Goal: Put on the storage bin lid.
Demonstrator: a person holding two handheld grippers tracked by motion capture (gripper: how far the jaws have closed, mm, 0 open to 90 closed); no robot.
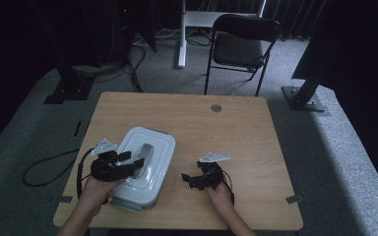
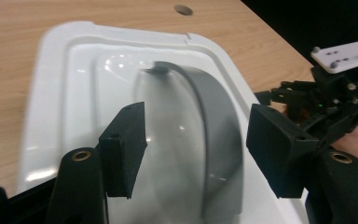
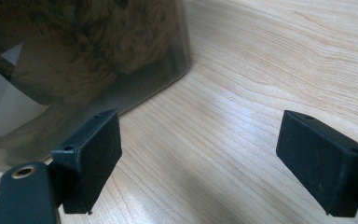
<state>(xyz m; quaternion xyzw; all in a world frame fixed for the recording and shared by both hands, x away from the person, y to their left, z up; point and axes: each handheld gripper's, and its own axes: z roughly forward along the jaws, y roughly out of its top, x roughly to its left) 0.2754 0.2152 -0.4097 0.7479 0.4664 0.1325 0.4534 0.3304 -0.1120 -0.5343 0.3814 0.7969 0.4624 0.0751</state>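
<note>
While open left tongs (image 2: pixel 196 154) straddle it, the handle (image 2: pixel 214 140) seemingly runs lengthwise along the box (image 1: pixel 142 167).

White lid (image 1: pixel 150 147) with a grey handle (image 1: pixel 143 156) arched over its middle; glossy pale highlights on the white plastic. Smoky translucent box wall (image 3: pixel 74 70) in the right gripper view, brown-tinted, with fuzzy brown contents and a white patch behind it. Black left tool (image 1: pixel 137 162), topped by a light grey three-cornered plate (image 1: pixel 105 146). Black right tool (image 1: pixel 185 178) likewise, under its own pale grey plate (image 1: pixel 215 157). Brass-coloured rivets on the black jaws. Light wooden desk (image 1: pixel 226 132), fine darker grain lines running along it. Grey speckled carpet (image 1: pixel 344 147) around. Black folding chair (image 1: pixel 241 44) beyond, before dark curtains.
</note>
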